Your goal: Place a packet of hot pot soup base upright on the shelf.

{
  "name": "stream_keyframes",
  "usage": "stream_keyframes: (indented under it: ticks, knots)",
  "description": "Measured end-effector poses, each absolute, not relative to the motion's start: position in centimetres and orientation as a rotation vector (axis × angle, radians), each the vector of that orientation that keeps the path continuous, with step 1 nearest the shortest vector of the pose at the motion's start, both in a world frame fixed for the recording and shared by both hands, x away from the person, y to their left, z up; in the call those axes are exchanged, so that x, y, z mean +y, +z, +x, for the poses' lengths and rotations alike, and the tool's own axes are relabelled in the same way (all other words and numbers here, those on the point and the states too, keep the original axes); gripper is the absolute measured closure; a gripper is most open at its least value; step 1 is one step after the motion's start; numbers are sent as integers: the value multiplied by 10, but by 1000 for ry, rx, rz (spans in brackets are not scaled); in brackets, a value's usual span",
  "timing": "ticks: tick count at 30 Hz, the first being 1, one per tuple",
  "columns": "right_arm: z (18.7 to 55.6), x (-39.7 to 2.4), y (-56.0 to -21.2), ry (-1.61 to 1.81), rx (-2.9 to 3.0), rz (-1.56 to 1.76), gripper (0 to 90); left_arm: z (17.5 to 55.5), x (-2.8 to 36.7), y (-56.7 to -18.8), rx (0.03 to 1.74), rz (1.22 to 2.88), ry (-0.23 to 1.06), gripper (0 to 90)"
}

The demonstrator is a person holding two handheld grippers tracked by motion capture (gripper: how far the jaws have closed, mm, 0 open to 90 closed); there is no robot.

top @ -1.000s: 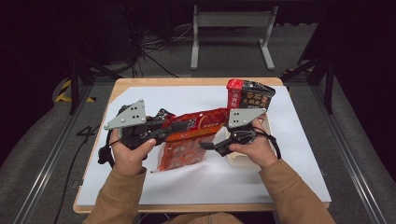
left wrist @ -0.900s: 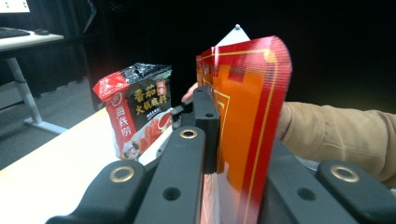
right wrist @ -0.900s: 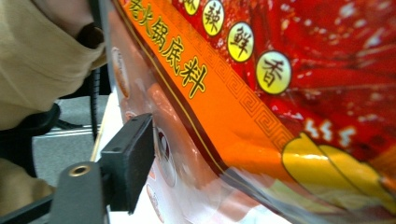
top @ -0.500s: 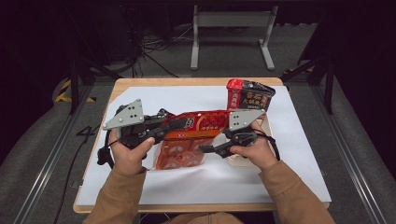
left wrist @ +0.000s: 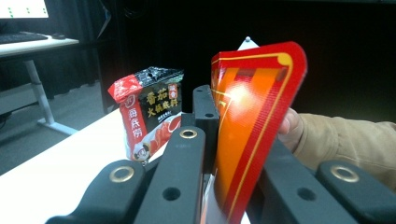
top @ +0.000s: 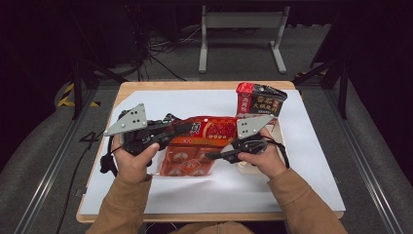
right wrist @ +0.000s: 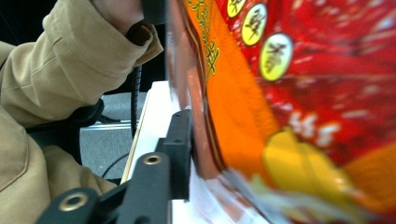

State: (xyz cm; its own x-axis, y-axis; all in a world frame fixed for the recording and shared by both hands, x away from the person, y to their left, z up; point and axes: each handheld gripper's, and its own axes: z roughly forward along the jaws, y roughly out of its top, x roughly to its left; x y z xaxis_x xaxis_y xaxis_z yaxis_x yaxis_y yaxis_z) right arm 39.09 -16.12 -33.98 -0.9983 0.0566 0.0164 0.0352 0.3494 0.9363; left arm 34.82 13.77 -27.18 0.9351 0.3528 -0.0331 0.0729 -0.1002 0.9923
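Note:
A red and orange food packet hangs over the middle of the table between both hands. My left gripper is shut on the packet's left end; in the left gripper view the packet stands upright, pinched between the black jaws. My right gripper comes in from the right onto the packet's lower edge. Its jaws have just been closing with the packet between them. In the right gripper view one black finger lies against the packet, which hides the other.
A second packet, black and red, stands upright at the back right and also appears in the left gripper view. A pale tray lies under the right hand. A white sheet covers the wooden table.
The right gripper's jaws have closed in on the packet's lower edge. The packet's lower part has shifted slightly left. Both hands have stayed in place.

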Motion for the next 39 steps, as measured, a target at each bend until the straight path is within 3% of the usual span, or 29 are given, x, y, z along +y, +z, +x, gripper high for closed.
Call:
stream_keyframes:
  ticks: [14,17,18,21,27,39]
  knots:
    - [385,-169,-325,1709,2580,96,703,352,141,-274,348,1639,219,853]
    - [384,-170,-321,1695,2597,113,704,353,142,-274,369,1614,229,775]
    - [384,-171,-319,1675,2606,119,704,353,143,-274,377,1609,229,694]
    - [383,-172,-316,1653,2609,136,704,353,146,-274,395,1606,241,642]
    - [379,-178,-304,1622,2605,189,704,355,150,-274,442,1615,253,449]
    - [374,-197,-278,1558,2552,303,704,361,166,-281,506,1660,316,360]
